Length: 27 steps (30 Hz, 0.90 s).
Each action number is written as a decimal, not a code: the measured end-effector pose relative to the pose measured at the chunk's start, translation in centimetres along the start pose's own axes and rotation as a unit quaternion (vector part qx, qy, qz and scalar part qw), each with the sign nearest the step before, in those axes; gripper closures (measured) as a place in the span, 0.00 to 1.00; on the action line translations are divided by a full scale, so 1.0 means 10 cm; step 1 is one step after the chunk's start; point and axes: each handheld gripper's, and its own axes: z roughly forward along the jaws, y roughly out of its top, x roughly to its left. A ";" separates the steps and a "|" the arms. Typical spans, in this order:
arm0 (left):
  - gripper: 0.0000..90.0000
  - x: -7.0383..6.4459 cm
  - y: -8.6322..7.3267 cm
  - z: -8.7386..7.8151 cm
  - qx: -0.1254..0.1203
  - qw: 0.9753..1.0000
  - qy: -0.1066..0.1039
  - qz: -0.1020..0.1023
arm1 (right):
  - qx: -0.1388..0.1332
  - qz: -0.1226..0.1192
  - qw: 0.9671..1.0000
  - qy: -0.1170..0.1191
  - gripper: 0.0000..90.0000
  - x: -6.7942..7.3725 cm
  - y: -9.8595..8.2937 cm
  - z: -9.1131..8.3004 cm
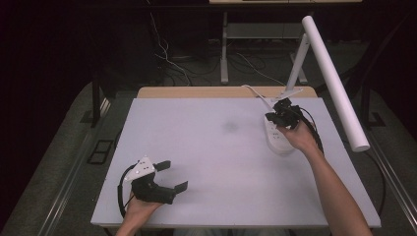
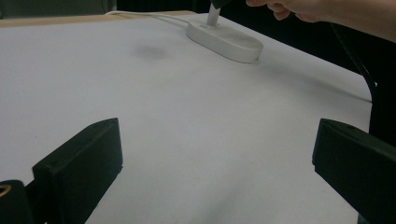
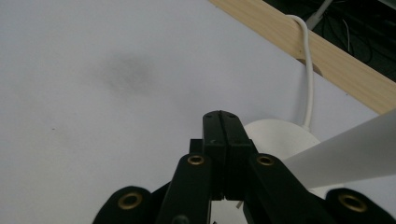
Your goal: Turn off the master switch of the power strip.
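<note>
A white desk lamp stands at the table's right: an oval base (image 1: pixel 277 139), a slanted stem (image 1: pixel 298 66) and a long tube head (image 1: pixel 334 81). My right gripper (image 1: pixel 273 117) hovers right over the base's far end, jaws pressed together with nothing between them. In the right gripper view the right gripper (image 3: pixel 220 119) points down beside the round base (image 3: pixel 280 137), with the stem (image 3: pixel 345 149) crossing at the right. My left gripper (image 1: pixel 173 175) lies near the front left, open and empty. The left gripper (image 2: pixel 215 172) faces the base (image 2: pixel 226 39) across the table.
The white table top (image 1: pixel 196 147) has a faint dark smudge (image 1: pixel 229 127) near its middle. The lamp's white cable (image 3: pixel 308 84) runs over the wooden back edge (image 3: pixel 327 56). A metal frame and loose cables (image 1: pixel 172 64) sit on the floor behind.
</note>
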 end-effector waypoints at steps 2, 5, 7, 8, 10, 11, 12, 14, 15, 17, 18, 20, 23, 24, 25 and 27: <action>0.00 0.00 0.00 0.00 0.000 1.000 0.000 0.000 | 0.006 -0.004 1.000 -0.002 0.99 -0.01 0.00 0.04; 0.01 0.01 0.00 -0.01 0.000 1.000 0.000 0.001 | 0.011 -0.007 1.000 -0.004 0.99 -0.03 0.00 0.10; 0.01 0.01 0.00 -0.01 -0.001 1.000 0.000 0.001 | 0.013 -0.006 1.000 -0.007 0.99 -0.04 0.00 0.13; 0.01 0.01 0.00 -0.01 -0.001 1.000 0.000 0.001 | 0.012 -0.004 1.000 -0.010 0.99 -0.04 0.00 0.15; 0.01 0.01 0.00 -0.01 -0.001 1.000 0.001 0.001 | 0.011 -0.005 1.000 -0.012 0.99 -0.05 0.01 0.17; 0.01 0.01 0.00 -0.01 -0.001 1.000 0.001 0.002 | 0.010 -0.006 1.000 -0.013 0.99 -0.05 0.01 0.19; 0.01 0.01 0.00 -0.01 -0.001 1.000 0.001 0.002 | 0.011 -0.005 1.000 -0.015 0.99 -0.06 0.00 0.20; 0.01 0.01 0.00 -0.01 -0.001 1.000 0.002 0.002 | 0.013 -0.006 1.000 -0.016 0.99 -0.06 0.00 0.23; 0.01 0.01 0.00 -0.01 -0.001 1.000 0.002 0.002 | 0.014 -0.009 1.000 -0.017 0.99 -0.07 0.00 0.25; 0.01 0.01 0.00 -0.01 -0.001 1.000 0.002 0.003 | 0.018 -0.008 1.000 -0.023 0.99 -0.07 -0.01 0.27; 0.01 0.01 0.00 -0.01 -0.001 1.000 0.002 0.003 | 0.020 -0.011 0.999 -0.026 0.99 -0.07 -0.02 0.28; 0.01 0.02 0.00 -0.01 -0.001 1.000 0.002 0.003 | 0.021 -0.010 0.999 -0.030 0.99 -0.08 -0.02 0.30; 0.01 0.02 0.00 -0.01 0.000 1.000 0.002 0.004 | 0.022 -0.010 0.999 -0.035 0.99 -0.09 -0.03 0.31; 0.01 0.02 0.00 -0.01 0.000 1.000 0.002 0.004 | 0.023 -0.011 0.999 -0.037 0.99 -0.10 -0.03 0.32; 0.01 0.01 0.00 -0.01 0.000 1.000 0.003 0.004 | 0.024 -0.012 0.999 -0.038 0.99 -0.11 -0.04 0.32; 0.01 0.01 0.00 -0.01 0.001 1.000 0.003 0.006 | 0.026 -0.009 0.999 -0.043 0.99 -0.12 -0.05 0.33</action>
